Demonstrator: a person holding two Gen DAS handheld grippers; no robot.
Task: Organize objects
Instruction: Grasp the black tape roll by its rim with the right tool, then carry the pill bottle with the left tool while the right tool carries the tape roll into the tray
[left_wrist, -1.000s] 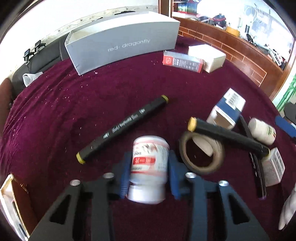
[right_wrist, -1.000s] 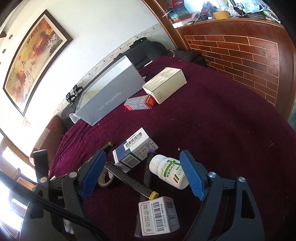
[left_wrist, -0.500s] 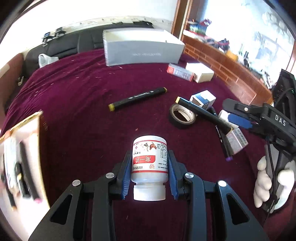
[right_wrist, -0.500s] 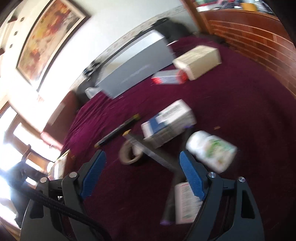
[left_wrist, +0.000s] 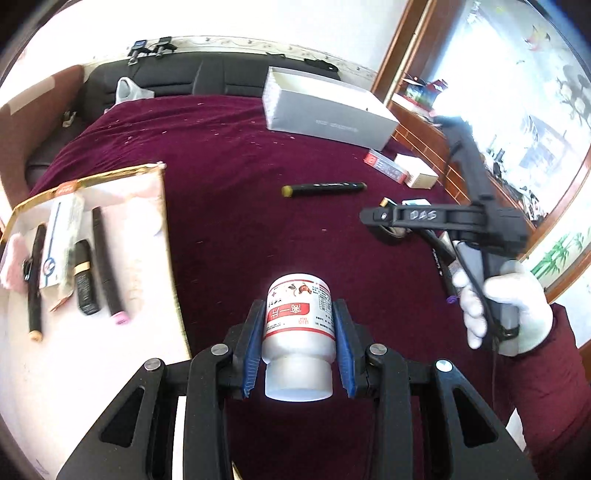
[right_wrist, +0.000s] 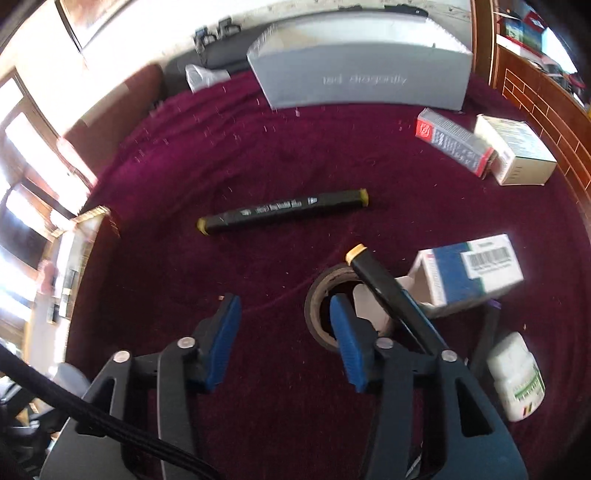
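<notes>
Maroon tablecloth throughout. Left wrist view: left gripper clamps the white pill bottle, just right of the gold-edged tray. Right wrist view: right gripper spread open, one finger over the tape roll.

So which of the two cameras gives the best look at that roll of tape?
The right wrist view: the tape roll lies near the open right gripper, its ring plain though a marker crosses it. In the left wrist view the right gripper hides most of it.
</notes>
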